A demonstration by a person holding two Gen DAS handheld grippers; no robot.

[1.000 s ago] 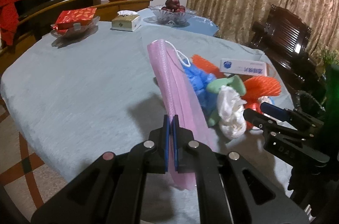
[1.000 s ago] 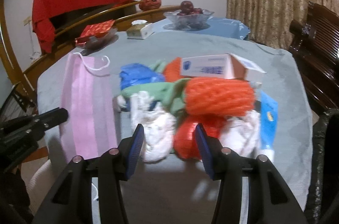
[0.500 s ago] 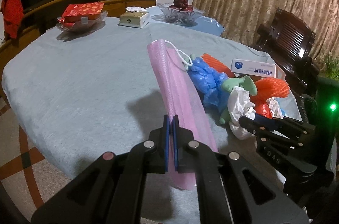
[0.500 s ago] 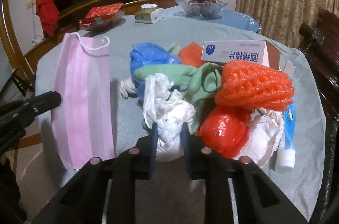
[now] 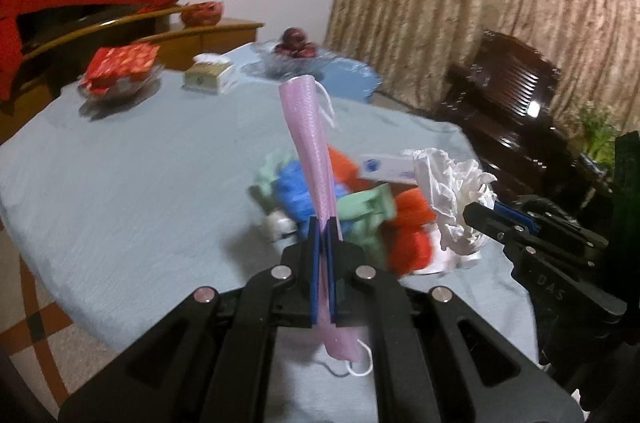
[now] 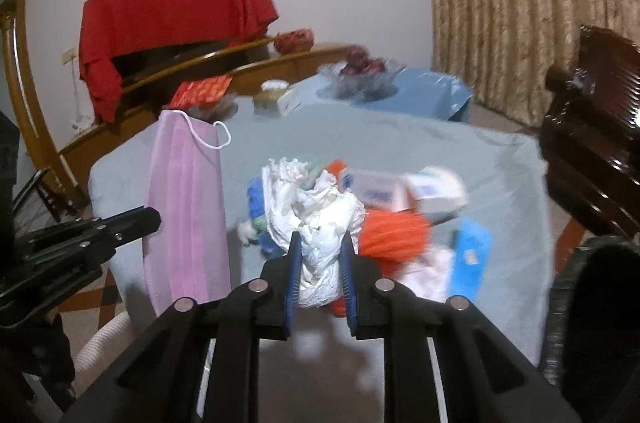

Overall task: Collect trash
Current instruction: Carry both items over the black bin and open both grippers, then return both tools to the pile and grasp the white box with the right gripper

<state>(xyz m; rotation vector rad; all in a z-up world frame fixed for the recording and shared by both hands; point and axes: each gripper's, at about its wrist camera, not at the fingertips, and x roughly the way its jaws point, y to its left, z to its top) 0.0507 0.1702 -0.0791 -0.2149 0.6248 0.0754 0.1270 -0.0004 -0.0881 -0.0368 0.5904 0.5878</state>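
A grey-blue cloth covers the round worktop [image 5: 132, 183]; curtains [image 5: 460, 3] hang behind. At its far edge stand a fruit bowl [image 6: 360, 75] and a tissue box [image 5: 208, 75]. The left tongs [image 5: 322, 235] pinch a pink mask [image 5: 310, 143], the right tongs [image 6: 322, 259] a white crumpled paper [image 6: 320, 219], above the trash pile [image 6: 392, 231] near the front edge. Only the right view shows the mask's flat face.
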